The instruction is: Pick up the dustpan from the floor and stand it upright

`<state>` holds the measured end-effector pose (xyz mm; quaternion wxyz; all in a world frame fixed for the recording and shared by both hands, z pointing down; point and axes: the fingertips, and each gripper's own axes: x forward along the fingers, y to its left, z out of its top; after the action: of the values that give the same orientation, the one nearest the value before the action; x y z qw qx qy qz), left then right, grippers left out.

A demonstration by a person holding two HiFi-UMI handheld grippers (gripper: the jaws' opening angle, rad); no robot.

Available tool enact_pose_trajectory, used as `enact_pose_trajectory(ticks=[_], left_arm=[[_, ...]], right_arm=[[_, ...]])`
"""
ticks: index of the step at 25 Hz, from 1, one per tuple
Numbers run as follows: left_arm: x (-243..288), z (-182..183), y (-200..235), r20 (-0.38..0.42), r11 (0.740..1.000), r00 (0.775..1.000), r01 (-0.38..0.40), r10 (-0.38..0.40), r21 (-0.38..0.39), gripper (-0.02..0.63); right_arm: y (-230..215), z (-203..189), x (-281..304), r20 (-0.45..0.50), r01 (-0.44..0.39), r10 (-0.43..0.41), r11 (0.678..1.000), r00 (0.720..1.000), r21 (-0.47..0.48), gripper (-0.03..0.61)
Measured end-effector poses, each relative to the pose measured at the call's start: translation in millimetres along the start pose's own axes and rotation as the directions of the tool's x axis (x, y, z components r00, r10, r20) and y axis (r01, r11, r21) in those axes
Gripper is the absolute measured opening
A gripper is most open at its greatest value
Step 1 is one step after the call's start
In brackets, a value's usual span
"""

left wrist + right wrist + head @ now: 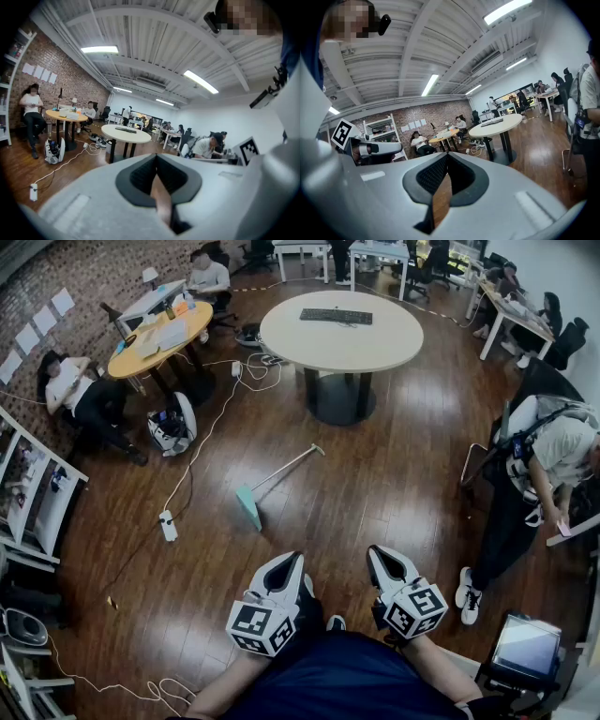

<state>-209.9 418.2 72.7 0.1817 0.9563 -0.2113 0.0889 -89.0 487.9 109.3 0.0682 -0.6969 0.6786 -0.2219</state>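
Wood floor (394, 493): dustpan (249, 506) lying down; left gripper (289, 562), right gripper (381, 553) fingers closed, empty.

A long-handled dustpan (248, 506), with a pale teal plastic pan and a thin, light-coloured stick handle, is lying down on the dark wooden floor (375, 493). The pan is sitting at the nearer, left end. The handle is stretching away to the upper right, its tip pointing toward the foot of the round white table (341, 334), short of it.
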Motion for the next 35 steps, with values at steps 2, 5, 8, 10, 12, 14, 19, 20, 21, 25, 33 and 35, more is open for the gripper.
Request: enact_pose_trajectory(ticks=[2, 5, 8, 10, 12, 14, 19, 20, 21, 25, 33, 35], left_arm=[[21, 6, 8, 0.006, 1.000, 1.000, 0.015, -0.015, -0.004, 0.005], [47, 12, 31, 0.004, 1.000, 1.000, 0.021, -0.021, -0.013, 0.005], [71, 19, 59, -0.006, 0.999, 1.000, 0.022, -0.022, -0.034, 0.005], [88, 27, 77, -0.006, 0.999, 1.000, 0.026, -0.026, -0.047, 0.005], [103, 37, 97, -0.003, 0.998, 1.000, 0.022, -0.022, -0.060, 0.005], [115, 47, 119, 0.002, 0.997, 1.000, 0.013, -0.013, -0.070, 0.005], [141, 69, 156, 0.017, 0.996, 0.999, 0.030, -0.029, -0.082, 0.005], [145, 71, 161, 0.019, 0.996, 0.999, 0.036, -0.035, -0.084, 0.005], [150, 73, 165, 0.021, 0.995, 0.999, 0.041, -0.039, -0.086, 0.005], [169, 76, 179, 0.019, 0.993, 0.999, 0.040, -0.038, -0.108, 0.005], [229, 90, 210, 0.020, 0.994, 0.999, -0.038, 0.041, -0.105, 0.005], [249, 95, 217, 0.026, 0.993, 0.997, -0.074, 0.077, -0.090, 0.005]], right_arm=[[-16, 10, 15, 0.004, 0.024, -0.024, 1.000, 1.000, -0.009, 0.011], [-35, 19, 43, 0.010, 0.054, -0.054, 0.998, 0.998, -0.010, 0.011], [-47, 27, 76, -0.001, 0.074, -0.074, 0.997, 0.997, -0.007, 0.011], [-55, 34, 100, -0.013, 0.084, -0.084, 0.996, 0.996, -0.011, 0.011], [-61, 39, 126, -0.022, 0.090, -0.090, 0.996, 0.996, -0.006, 0.011], [-62, 41, 152, -0.034, 0.084, -0.084, 0.996, 0.996, 0.000, 0.011], [-57, 52, 205, -0.067, 0.064, -0.066, 0.997, 0.996, -0.029, 0.011], [-57, 55, 214, -0.069, 0.062, -0.065, 0.997, 0.996, -0.039, 0.011], [-57, 57, 222, -0.072, 0.060, -0.063, 0.997, 0.995, -0.048, 0.011], [-66, 64, 247, -0.088, 0.051, -0.057, 0.996, 0.994, -0.074, 0.011], [-114, 77, 310, -0.124, -0.010, 0.003, 0.999, 0.992, -0.053, 0.011], [-130, 84, 328, -0.128, -0.043, 0.036, 0.998, 0.991, -0.052, 0.011]])
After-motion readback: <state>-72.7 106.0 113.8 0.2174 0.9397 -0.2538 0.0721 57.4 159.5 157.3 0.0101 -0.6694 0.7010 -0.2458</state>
